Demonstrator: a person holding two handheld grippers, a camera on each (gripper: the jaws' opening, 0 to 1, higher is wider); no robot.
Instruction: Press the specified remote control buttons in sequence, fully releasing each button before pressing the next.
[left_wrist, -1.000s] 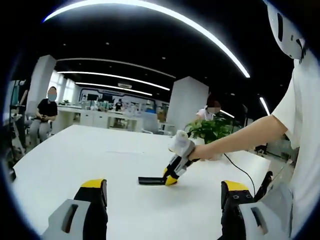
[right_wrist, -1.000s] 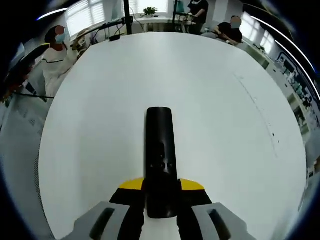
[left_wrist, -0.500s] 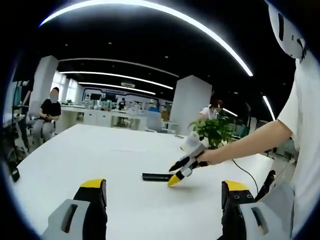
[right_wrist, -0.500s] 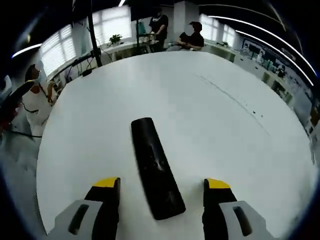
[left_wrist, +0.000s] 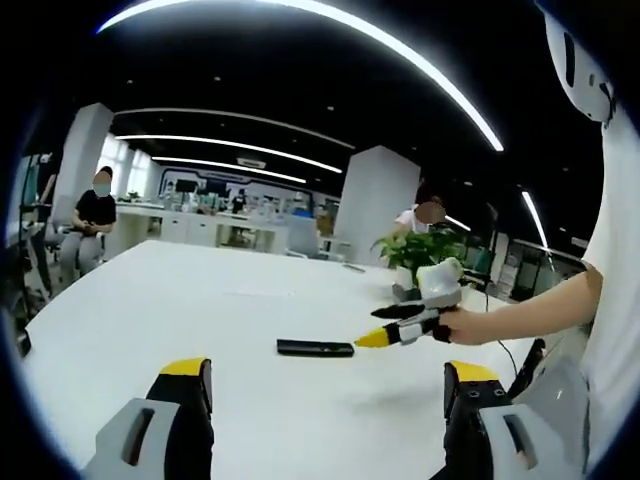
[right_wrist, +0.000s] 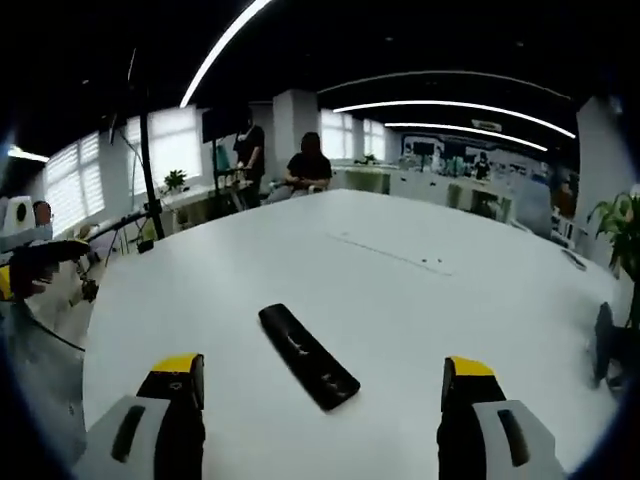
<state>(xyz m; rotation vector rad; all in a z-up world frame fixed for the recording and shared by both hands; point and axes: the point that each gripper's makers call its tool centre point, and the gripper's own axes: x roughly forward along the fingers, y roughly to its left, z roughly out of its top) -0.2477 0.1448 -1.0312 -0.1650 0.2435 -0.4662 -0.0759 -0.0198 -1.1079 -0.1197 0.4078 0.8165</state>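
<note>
A black remote control (left_wrist: 315, 348) lies flat on the white table (left_wrist: 140, 300), in front of my left gripper (left_wrist: 325, 385), whose jaws stand wide apart with nothing between them. From the right, a hand holds my right gripper (left_wrist: 376, 338) just above the table, its yellow tips close to the remote's right end. In the right gripper view the remote (right_wrist: 308, 356) lies at a slant on the table (right_wrist: 420, 290) just beyond the right gripper (right_wrist: 322, 375), which is open and clear of it. The left gripper (right_wrist: 30, 262) peeks in at the left edge.
A potted plant (left_wrist: 420, 250) stands at the table's far side, also seen as leaves (right_wrist: 625, 225) above a dark object (right_wrist: 603, 345). People sit at the far end of the table (left_wrist: 95, 215) (right_wrist: 305, 170). A cable trails near the plant.
My right gripper was shut on the remote, then opened, let it go and pulled up and back. The remote now lies free on the table. The left gripper's jaws are unchanged.
</note>
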